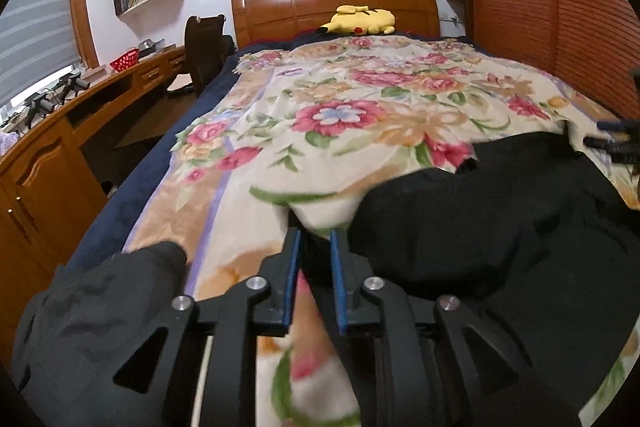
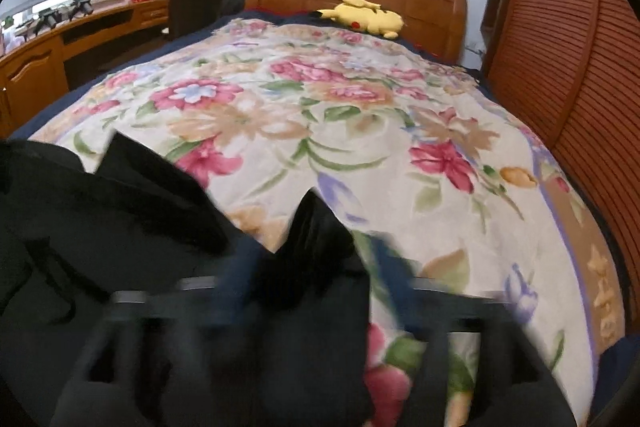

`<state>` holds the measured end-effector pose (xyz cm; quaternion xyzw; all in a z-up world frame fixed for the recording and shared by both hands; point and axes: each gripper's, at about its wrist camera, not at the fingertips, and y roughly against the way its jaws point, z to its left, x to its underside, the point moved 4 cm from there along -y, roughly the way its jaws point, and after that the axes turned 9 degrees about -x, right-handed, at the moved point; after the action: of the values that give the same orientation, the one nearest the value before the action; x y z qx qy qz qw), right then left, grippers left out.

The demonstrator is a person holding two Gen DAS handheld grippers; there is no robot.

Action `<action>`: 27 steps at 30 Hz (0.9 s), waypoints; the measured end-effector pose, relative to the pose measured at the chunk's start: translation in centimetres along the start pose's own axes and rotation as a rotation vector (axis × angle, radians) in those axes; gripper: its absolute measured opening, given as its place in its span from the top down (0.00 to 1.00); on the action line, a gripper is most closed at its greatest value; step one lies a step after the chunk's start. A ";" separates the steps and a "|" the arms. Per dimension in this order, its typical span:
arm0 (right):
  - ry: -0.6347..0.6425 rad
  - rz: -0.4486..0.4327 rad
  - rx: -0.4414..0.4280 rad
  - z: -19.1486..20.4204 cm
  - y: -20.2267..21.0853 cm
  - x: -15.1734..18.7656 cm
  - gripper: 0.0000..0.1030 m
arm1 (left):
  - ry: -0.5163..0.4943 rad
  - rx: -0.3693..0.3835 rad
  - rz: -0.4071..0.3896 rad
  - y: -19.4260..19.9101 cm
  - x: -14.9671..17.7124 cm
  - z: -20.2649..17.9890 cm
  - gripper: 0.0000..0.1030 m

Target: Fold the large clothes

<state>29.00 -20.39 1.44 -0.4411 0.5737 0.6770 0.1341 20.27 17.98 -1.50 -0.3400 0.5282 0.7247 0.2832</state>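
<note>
while your left gripper [image 1: 316, 233] sat slightly parted over the floral blanket [image 1: 340, 99], nothing was pinched between its blue pads [image 1: 338, 279]. your right gripper [image 2: 320, 267] was blurred, jaws spread wide, with a fold of the black garment [image 2: 120, 211] between them. that garment lay along the bed's foot edge.

Soft, even daylight fills the room, seemingly from the window [image 1: 28, 39] far left of the tongs, whose blind glows pale. The headboard [image 1: 336, 3] shows mild glare. Both fisheye views bow hard at the edges, with black corners. The left gripper [image 1: 316, 239] is sharp; the right gripper [image 2: 316, 267] and dark garment [image 2: 120, 211] smear with motion blur.
</note>
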 end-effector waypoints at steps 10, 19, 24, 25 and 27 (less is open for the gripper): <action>0.050 -0.010 -0.024 2.1 7.0 4.2 0.19 | -0.044 0.062 0.006 7.6 5.9 -1.0 0.77; 0.052 0.009 -0.092 3.0 10.5 12.2 0.19 | -0.046 0.088 0.045 10.4 11.1 -1.8 0.76; 0.038 0.008 -0.062 2.6 11.4 14.3 0.19 | -0.002 0.095 0.080 9.6 12.8 -1.3 0.75; 0.037 0.008 -0.052 2.4 11.5 14.6 0.19 | 0.006 0.099 0.086 9.4 13.0 -1.3 0.75; 0.029 0.012 -0.040 2.0 11.5 15.1 0.18 | 0.011 0.102 0.094 9.0 13.4 -1.3 0.74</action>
<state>11.54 -27.06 -2.46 -0.4499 0.5646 0.6827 0.1127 5.42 14.84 -7.22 -0.3038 0.5815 0.7075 0.2628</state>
